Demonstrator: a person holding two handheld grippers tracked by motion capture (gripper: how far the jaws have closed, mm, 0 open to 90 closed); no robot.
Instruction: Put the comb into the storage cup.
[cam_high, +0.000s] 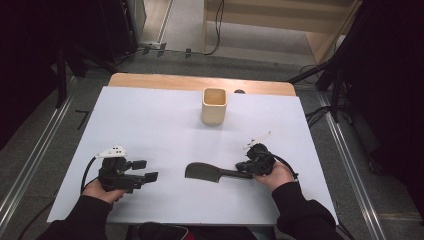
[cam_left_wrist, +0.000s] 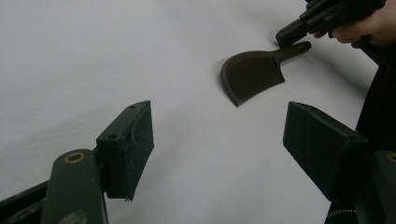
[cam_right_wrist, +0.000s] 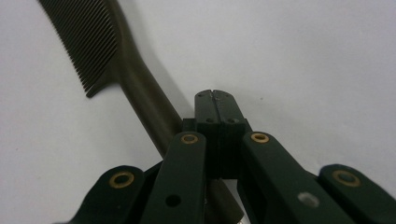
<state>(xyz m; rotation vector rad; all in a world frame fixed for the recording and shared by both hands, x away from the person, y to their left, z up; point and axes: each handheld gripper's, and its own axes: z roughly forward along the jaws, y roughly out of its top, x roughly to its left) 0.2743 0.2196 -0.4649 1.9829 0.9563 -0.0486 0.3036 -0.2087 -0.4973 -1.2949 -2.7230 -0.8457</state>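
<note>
A dark comb (cam_high: 202, 171) lies flat on the white sheet, teeth end to the left, handle to the right. My right gripper (cam_high: 243, 167) is at the handle's end, jaws shut against each other with nothing between them. In the right gripper view the shut tips (cam_right_wrist: 215, 100) rest on the sheet and the comb (cam_right_wrist: 93, 42) runs past their left side, under the linkage. My left gripper (cam_high: 146, 170) hovers at the front left, open and empty. Between its wide jaws (cam_left_wrist: 219, 135) I see the comb (cam_left_wrist: 252, 74) and, farther off, the right gripper (cam_left_wrist: 294, 31).
A cream square cup (cam_high: 214, 106) stands upright at the back middle of the white sheet (cam_high: 150, 115). The sheet covers a wooden table (cam_high: 150, 80) whose far edge shows. Cables and dark stands lie on the floor around it.
</note>
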